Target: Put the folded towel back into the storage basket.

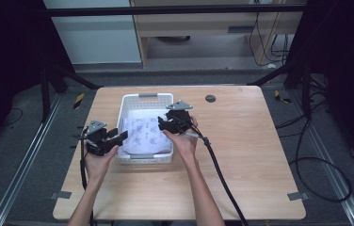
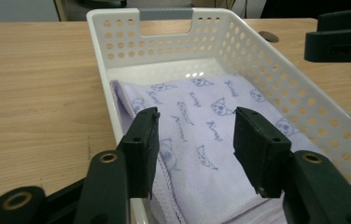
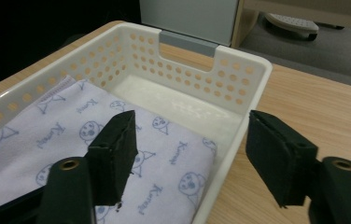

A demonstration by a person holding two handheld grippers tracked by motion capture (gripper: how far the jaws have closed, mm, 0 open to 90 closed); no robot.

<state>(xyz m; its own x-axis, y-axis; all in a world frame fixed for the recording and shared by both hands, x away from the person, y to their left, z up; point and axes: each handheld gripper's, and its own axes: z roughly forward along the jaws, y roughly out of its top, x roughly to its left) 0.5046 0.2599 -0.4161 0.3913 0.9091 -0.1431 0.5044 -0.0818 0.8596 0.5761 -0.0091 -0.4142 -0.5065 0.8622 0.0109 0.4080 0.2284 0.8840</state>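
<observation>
**Both grippers open at the basket, folded cloth lying inside**

Nearest the person, the wooden table (image 1: 241, 160) lies bare from its front edge up to the basket, and its whole right half is open apart from the right gripper's cable trailing back across it. The white perforated basket (image 1: 137, 100) sits left of the table's middle, its long sides running away from the person, with bare wood between it and the left table edge.

The left gripper (image 1: 118, 135) hangs at the basket's near left corner; in the left gripper view its jaws stand apart with nothing between them, straddling the left wall (image 2: 113, 112) above the cloth. The right gripper (image 1: 162, 123) is over the right wall; in the right gripper view its jaws gape wide and empty, one over the cloth, the other outside the rim (image 3: 232, 140).

The lilac cloth (image 2: 211, 135) lies folded flat in the near part of the basket, printed with small cat faces and script, a stitched hem along its left edge. Beyond it the basket floor is bare up to the far wall with its grey handle (image 2: 166, 13).
</observation>
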